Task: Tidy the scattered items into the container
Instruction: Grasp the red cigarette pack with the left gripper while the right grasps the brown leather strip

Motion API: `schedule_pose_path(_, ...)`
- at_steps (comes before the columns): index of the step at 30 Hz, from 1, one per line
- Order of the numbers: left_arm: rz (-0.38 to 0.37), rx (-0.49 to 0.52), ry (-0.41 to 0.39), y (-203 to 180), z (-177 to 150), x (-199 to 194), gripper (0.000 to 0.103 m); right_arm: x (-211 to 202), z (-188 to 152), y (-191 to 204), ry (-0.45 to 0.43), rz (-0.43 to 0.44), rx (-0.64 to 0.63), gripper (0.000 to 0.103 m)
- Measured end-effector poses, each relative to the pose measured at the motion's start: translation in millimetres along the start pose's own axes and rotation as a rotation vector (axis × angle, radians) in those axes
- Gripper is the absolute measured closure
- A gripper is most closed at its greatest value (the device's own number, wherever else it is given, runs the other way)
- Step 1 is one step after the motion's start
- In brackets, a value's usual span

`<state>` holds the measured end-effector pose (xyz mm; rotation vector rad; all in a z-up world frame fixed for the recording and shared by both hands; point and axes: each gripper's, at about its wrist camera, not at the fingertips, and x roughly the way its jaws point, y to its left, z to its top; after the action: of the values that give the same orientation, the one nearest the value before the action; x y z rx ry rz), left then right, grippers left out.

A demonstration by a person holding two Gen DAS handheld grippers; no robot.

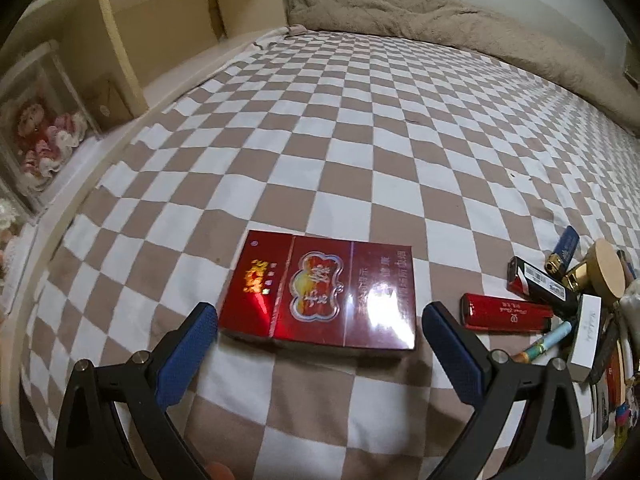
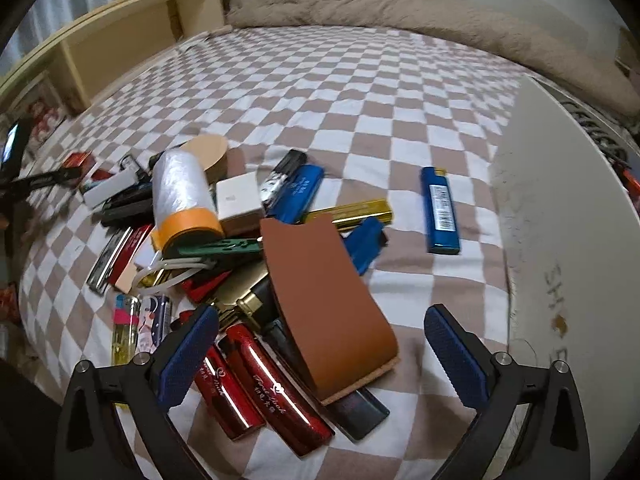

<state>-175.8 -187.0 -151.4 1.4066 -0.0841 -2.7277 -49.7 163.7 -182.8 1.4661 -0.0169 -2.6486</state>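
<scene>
In the left wrist view a flat red cigarette pack (image 1: 316, 292) lies on the checked bedsheet (image 1: 360, 140). My left gripper (image 1: 320, 314) is open, with its blue pads just outside the pack's near corners. In the right wrist view a heap of scattered items lies on the sheet: a brown leather pouch (image 2: 328, 304), two red lighters (image 2: 260, 380), a plastic roll with orange tape (image 2: 184, 200) and a blue lighter (image 2: 440, 208) lying apart. My right gripper (image 2: 322, 318) is open over the pouch, its pads clear of it. The white container (image 2: 568, 220) stands at the right.
The heap's edge shows at the right of the left wrist view: a red lighter (image 1: 506, 314), a blue lighter (image 1: 564, 250) and a round wooden lid (image 1: 610, 268). A beige blanket (image 1: 400, 12) lies across the far end. A wooden shelf unit (image 1: 160, 20) runs along the left.
</scene>
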Motion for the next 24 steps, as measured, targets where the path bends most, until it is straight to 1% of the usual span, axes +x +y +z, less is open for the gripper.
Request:
schedule_pose_path(1, -0.008, -0.002, 0.005, 0.7, 0.2, 1.6, 0.000, 1.7, 1.0, -0.1, 0.015, 0.010, -0.010, 0.015)
schedule_pose_path(3, -0.008, -0.009, 0.014, 3.2, 1.3, 5.1, 0.000, 3.3, 2.2, -0.9, 0.039, 0.026, -0.019, 0.019)
schedule_pose_path(4, -0.006, -0.014, 0.018, 4.9, 1.8, 7.0, 0.000, 4.1, 2.9, -2.4, 0.047, 0.030, -0.017, 0.025)
schedule_pose_path(7, -0.021, -0.033, 0.016, 11.2, 3.7, 10.4, 0.000, 7.8, 7.1, -9.3, 0.069, 0.039, 0.004, 0.037)
schedule_pose_path(9, -0.033, -0.037, 0.010, 11.3, 4.5, 10.0, 0.000, 9.5, 9.0, -13.1, 0.083, 0.060, 0.023, 0.039)
schedule_pose_path(10, -0.036, -0.036, 0.008, 10.9, 4.8, 9.9, 0.000, 10.3, 9.8, -14.0, 0.089, 0.071, 0.026, 0.042)
schedule_pose_path(16, -0.038, -0.019, 0.011, 13.2, 7.7, 15.1, 0.000, 10.6, 13.2, -11.2, 0.110, 0.101, -0.009, 0.047)
schedule_pose_path(20, -0.039, -0.020, 0.010, 15.1, 9.2, 16.7, 0.000, 12.2, 13.2, -4.2, 0.107, 0.067, -0.063, 0.050)
schedule_pose_path(22, -0.031, -0.018, 0.011, 14.4, 10.5, 18.2, 0.000, 8.2, 11.2, -0.8, 0.089, 0.032, -0.074, 0.050)
schedule_pose_path(24, -0.019, -0.015, 0.007, 10.8, 11.9, 18.8, 0.000, 5.5, 12.4, -0.5, 0.076, 0.040, -0.057, 0.050)
